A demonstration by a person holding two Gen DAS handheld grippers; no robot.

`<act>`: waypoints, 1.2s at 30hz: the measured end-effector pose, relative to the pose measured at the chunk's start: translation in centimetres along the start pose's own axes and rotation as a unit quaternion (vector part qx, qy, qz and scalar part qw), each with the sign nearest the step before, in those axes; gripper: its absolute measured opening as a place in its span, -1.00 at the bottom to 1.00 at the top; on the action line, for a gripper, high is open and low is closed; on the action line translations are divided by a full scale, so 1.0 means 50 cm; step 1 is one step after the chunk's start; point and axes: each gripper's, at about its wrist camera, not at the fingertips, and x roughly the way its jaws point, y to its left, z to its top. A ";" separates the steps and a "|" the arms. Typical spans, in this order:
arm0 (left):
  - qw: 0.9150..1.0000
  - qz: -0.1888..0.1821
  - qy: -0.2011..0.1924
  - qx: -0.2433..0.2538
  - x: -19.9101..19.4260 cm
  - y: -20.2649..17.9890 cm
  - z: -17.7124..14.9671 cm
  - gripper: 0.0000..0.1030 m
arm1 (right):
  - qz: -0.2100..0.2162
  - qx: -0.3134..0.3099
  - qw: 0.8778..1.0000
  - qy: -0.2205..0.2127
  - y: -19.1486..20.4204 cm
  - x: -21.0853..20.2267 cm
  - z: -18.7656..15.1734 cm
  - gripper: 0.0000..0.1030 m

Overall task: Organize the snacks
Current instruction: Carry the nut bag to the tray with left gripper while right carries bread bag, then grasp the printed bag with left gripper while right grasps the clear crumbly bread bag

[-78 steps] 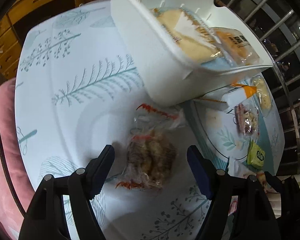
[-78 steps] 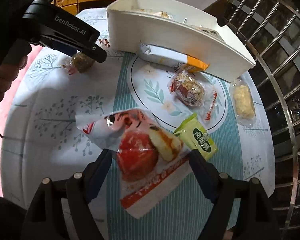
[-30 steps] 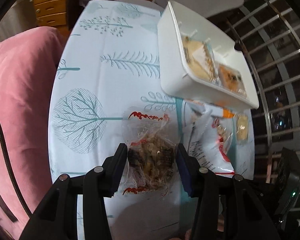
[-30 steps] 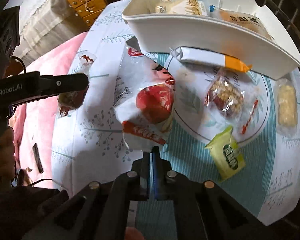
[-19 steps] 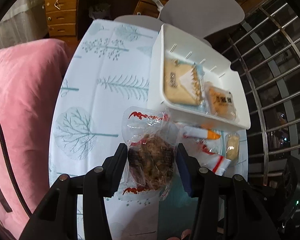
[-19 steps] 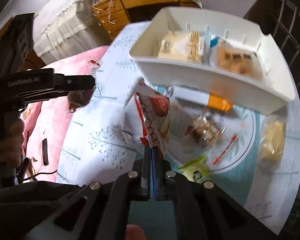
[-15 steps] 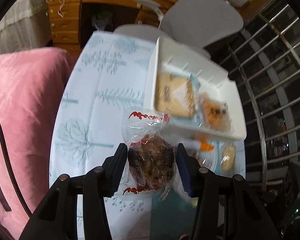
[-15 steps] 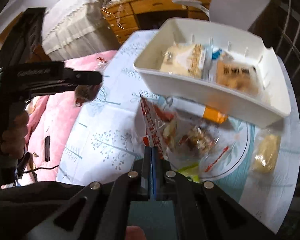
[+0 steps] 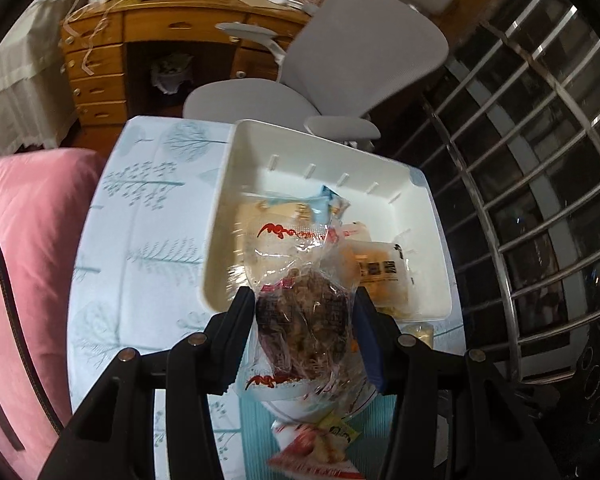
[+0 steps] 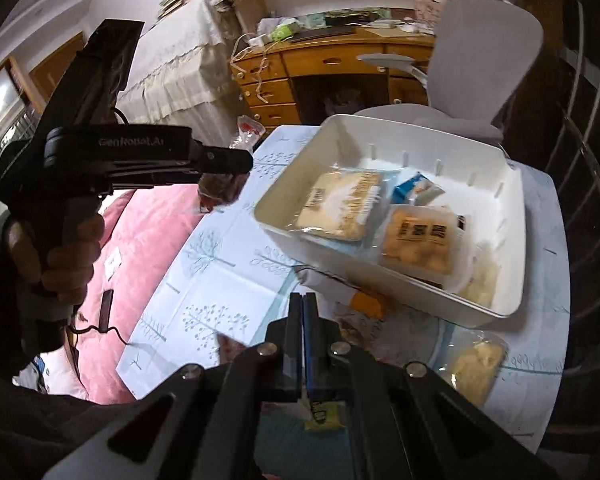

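Note:
My left gripper point(image 9: 304, 308) is shut on a clear packet of dark brown snack point(image 9: 302, 324) with red print, held high above the table in front of the white bin point(image 9: 220, 216). The bin holds a pale bread packet point(image 10: 336, 204) and an orange cracker packet point(image 10: 418, 240). My right gripper point(image 10: 303, 300) is shut; the red-and-white snack bag it held is barely visible between the closed fingers. In the left wrist view that bag point(image 9: 312, 452) shows below. The left gripper point(image 10: 224, 162) also shows in the right wrist view, left of the bin.
A yellow pastry packet point(image 10: 474, 364), a green candy point(image 10: 324, 414) and a white-orange packet point(image 10: 356, 296) lie on the tablecloth point(image 10: 220, 280) near the bin. A grey office chair point(image 9: 340, 64) and wooden desk point(image 9: 100, 60) stand behind. Pink bedding point(image 9: 16, 260) lies left, a metal railing point(image 9: 540, 160) right.
Both grippers have risen higher above the table. The left one carried the brown snack packet forward until it is over the bin's near edge. The right gripper stays shut.

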 end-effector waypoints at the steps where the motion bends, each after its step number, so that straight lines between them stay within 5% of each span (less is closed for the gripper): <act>1: 1.000 0.000 0.004 0.008 0.012 -0.017 0.006 -0.07 | 0.001 0.006 1.000 0.002 -0.009 0.001 -0.002 -1.00; 7: 0.999 0.002 0.022 0.036 0.068 -0.096 0.034 0.00 | 0.009 0.048 0.998 0.026 -0.059 0.014 -0.028 -0.99; 10: 0.999 0.007 0.030 0.027 0.092 -0.116 0.047 0.54 | 0.015 0.065 0.997 0.032 -0.077 0.018 -0.041 -0.99; 24: 0.995 0.042 0.090 0.000 0.099 -0.097 -0.008 0.57 | -0.019 0.130 0.990 0.047 -0.146 0.020 -0.089 -0.96; 29: 0.990 0.058 0.128 -0.011 0.109 -0.074 -0.052 0.59 | -0.024 0.166 0.985 0.046 -0.179 0.020 -0.104 -0.30; 36: 0.978 0.072 0.187 -0.048 0.137 -0.038 -0.111 0.67 | -0.040 0.218 0.974 0.052 -0.230 0.031 -0.119 0.06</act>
